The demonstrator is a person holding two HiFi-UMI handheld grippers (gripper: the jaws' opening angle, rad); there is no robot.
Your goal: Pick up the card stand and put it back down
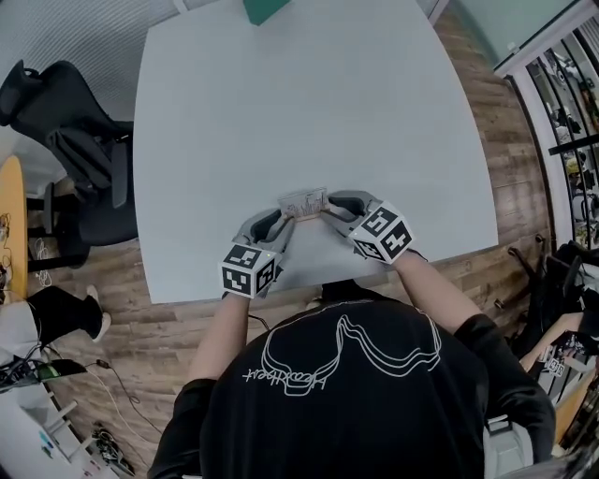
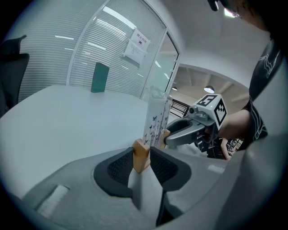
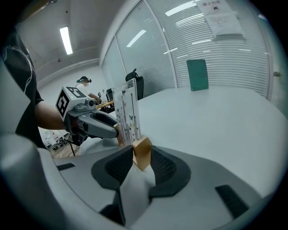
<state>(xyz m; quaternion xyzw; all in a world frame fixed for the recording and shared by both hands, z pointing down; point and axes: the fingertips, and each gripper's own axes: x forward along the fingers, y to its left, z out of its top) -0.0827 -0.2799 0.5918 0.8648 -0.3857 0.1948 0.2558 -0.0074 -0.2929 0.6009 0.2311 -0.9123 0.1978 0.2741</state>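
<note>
The card stand (image 1: 302, 201) is a clear upright holder with a printed card, set in a light wooden base, near the front edge of the white table (image 1: 318, 103). My left gripper (image 1: 281, 217) grips its left end. In the left gripper view the base's wooden end (image 2: 141, 155) sits pinched between both dark pads, and the card (image 2: 157, 119) rises behind it. My right gripper (image 1: 329, 211) holds the other end, where the wooden end (image 3: 142, 152) is clamped the same way. Whether the base touches the table cannot be told.
A green upright object (image 1: 265, 7) stands at the table's far edge. A black office chair (image 1: 75, 140) is off the table's left side. Shelving (image 1: 571, 140) lines the right wall. The wooden floor shows around the table.
</note>
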